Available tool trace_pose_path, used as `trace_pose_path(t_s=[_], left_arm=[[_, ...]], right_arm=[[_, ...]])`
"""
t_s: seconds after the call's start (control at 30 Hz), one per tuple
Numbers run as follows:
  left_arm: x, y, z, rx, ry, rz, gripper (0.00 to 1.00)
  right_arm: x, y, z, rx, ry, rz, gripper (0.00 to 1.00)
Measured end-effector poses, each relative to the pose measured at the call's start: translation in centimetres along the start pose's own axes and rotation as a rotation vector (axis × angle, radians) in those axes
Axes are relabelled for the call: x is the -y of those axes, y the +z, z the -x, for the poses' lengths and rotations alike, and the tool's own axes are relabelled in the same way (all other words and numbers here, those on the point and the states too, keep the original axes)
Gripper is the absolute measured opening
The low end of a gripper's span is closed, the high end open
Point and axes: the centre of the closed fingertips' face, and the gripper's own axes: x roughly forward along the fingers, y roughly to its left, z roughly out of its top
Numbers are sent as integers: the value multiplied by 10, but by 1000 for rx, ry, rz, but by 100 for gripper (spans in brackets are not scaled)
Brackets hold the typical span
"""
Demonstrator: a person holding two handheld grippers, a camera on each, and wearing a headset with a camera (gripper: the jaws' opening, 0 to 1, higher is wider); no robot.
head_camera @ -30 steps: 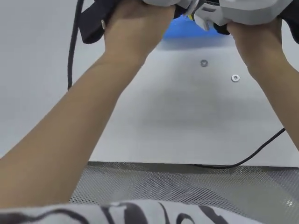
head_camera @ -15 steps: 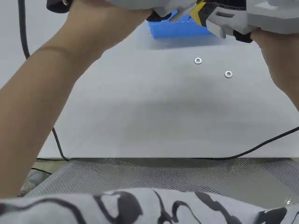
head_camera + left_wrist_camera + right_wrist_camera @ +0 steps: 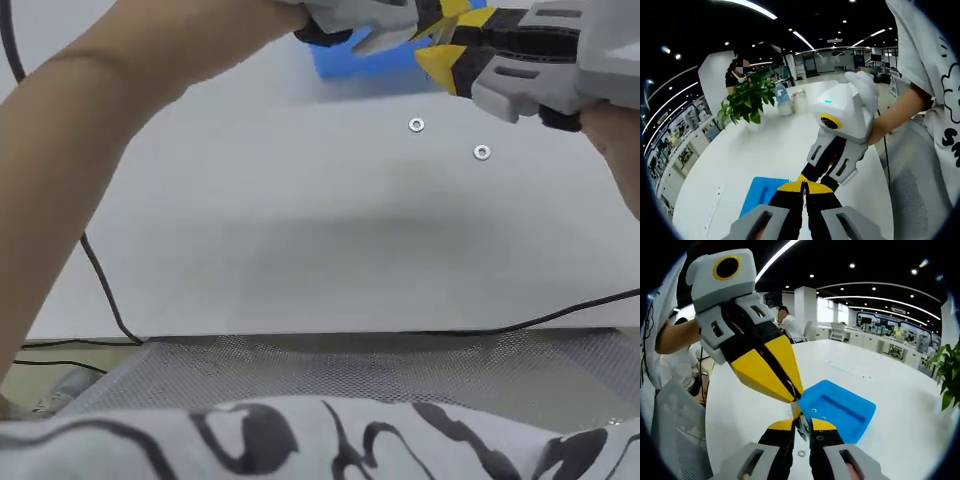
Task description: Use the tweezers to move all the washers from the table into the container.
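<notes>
Two grippers meet tip to tip above the far side of the table. In the head view my left gripper [image 3: 405, 30] comes from the left and my right gripper [image 3: 435, 62] from the right. A thin silvery strip, apparently the tweezers [image 3: 800, 421], runs from the left gripper's shut yellow jaws down between my right gripper [image 3: 801, 427] jaws, which are shut on it. My left gripper [image 3: 804, 189] is also shut, and the right gripper's white body [image 3: 845, 110] faces it. Two washers [image 3: 416, 124] [image 3: 481, 152] lie on the table. Another washer [image 3: 801, 453] lies below the blue container [image 3: 840, 410].
The blue container [image 3: 360, 58] sits at the far side of the white table [image 3: 300, 240], just under the grippers. A black cable [image 3: 100, 285] runs along the left, another cable [image 3: 570, 312] crosses the near right edge. A mesh chair [image 3: 300, 370] stands in front.
The head view has swung, so the table and washers have shifted in it. The grippers stay tip to tip over the container, with more of the right one showing.
</notes>
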Motion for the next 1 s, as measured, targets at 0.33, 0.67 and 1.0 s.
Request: trace_pose_path(t_s=[0.33,0.67,1.0], left_arm=[[11,-12,-11,-20,-18,32,0],[10,-29,-16,-32,-12,71,0],[11,-39,-25,-62,-11,78,0]], right_arm=[[-1,-34,-6,-74,-1,-4,8],[0,-46,-18,-109,12,-16,7],[1,-58,-25,-130,21,-32,7]])
